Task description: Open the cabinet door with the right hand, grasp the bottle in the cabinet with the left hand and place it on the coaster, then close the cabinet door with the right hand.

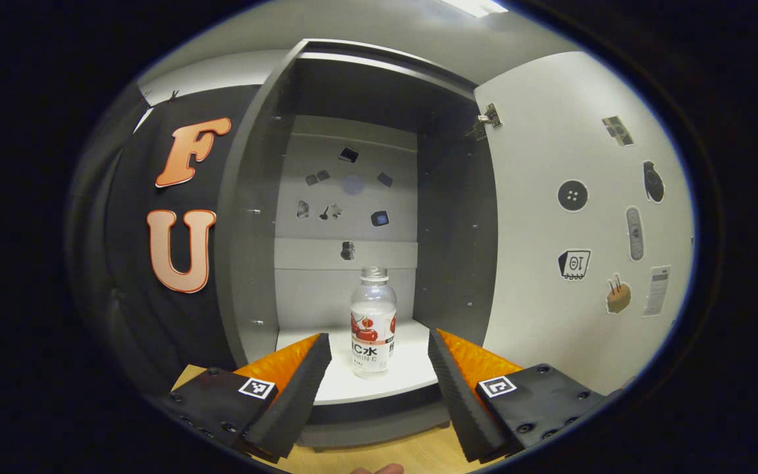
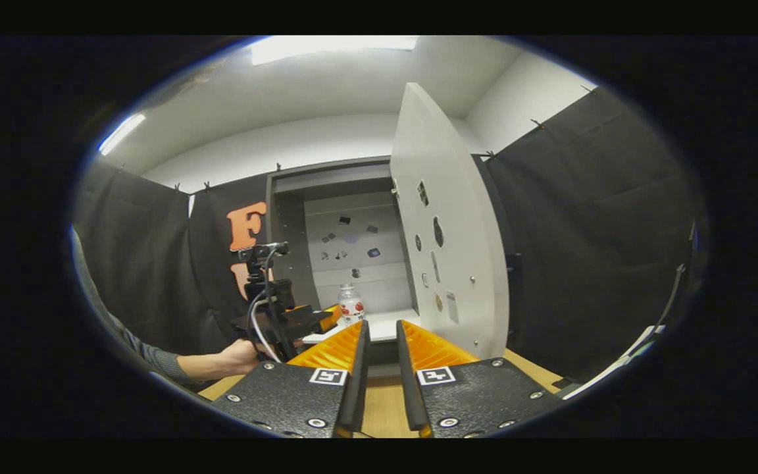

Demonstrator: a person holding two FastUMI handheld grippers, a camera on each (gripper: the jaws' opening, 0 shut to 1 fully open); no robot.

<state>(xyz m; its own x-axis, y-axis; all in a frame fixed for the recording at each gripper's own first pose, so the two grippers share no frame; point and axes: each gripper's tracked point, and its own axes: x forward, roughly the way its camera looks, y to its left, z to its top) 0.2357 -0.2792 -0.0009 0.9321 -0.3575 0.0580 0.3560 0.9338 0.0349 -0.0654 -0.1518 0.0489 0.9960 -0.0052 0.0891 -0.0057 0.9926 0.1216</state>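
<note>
A clear bottle (image 1: 373, 322) with a red-and-white label stands upright on the white floor of the open grey cabinet (image 1: 254, 217). My left gripper (image 1: 379, 339) is open, just in front of the cabinet floor. The bottle stands centred beyond its fingertips, untouched. The white cabinet door (image 1: 583, 217) hangs swung wide to the right. In the right gripper view, my right gripper (image 2: 382, 326) hovers over the table, back from the cabinet, its fingers a narrow gap apart and holding nothing. That view also has the bottle (image 2: 351, 304), the door (image 2: 451, 250) and the left gripper (image 2: 331, 317).
The cabinet stands on a wooden table (image 2: 385, 401). A hand (image 2: 241, 359) and grey sleeve hold the left gripper from the left. Stickers dot the door's inner face and the cabinet's back wall (image 1: 346, 191). Black cloth walls (image 2: 589, 250) close in both sides.
</note>
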